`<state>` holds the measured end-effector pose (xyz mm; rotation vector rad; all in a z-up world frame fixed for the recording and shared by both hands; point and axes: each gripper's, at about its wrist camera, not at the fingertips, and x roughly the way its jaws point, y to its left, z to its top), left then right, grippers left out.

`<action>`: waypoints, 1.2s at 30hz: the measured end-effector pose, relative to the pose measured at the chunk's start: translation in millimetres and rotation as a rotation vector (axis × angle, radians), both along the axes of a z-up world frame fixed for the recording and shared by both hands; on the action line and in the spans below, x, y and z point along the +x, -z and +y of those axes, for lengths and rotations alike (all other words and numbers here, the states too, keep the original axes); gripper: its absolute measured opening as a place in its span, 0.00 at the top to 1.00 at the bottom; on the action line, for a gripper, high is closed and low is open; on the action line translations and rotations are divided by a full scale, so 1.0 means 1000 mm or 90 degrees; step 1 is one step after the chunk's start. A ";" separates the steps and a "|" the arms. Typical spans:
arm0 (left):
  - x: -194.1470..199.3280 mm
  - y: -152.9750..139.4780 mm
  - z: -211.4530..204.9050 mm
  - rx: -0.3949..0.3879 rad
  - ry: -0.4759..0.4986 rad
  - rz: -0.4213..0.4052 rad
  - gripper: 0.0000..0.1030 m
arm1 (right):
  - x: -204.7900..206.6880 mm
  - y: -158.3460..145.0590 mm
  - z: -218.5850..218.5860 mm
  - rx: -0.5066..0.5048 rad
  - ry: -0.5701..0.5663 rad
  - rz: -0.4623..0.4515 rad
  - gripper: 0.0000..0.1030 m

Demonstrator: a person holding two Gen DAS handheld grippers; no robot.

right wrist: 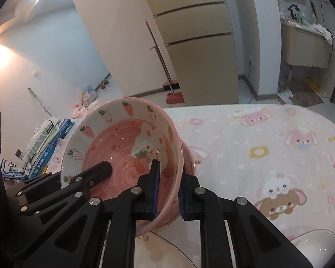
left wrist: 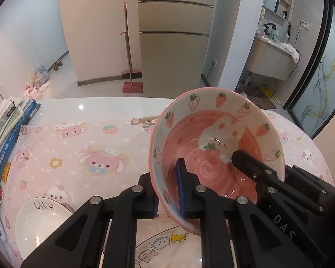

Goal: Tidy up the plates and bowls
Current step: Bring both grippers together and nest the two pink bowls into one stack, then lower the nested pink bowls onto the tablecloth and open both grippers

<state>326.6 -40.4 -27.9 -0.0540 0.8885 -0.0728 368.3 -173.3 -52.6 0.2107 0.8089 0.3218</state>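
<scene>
"life" on white bowl (left wrist: 42, 221). "DAS" on my right tool (right wrist: 167, 192). Both tools, left tool (left wrist: 167, 192) too, pinching pink bowl (left wrist: 216, 147) rim, tilted above counter (left wrist: 96, 109).

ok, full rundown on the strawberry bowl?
The strawberry bowl looks like glazed ceramic: pink rim, white band of strawberries, pink swirled inside with a white bunny. It is empty, tilted and lifted above a cartoon-printed plate. The left tool and right tool each clamp its rim on opposite sides, one finger inside, one outside.
</scene>
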 end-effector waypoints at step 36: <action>0.001 0.010 0.028 -0.049 0.005 -0.085 0.93 | -0.003 0.009 -0.004 -0.016 0.013 -0.070 0.89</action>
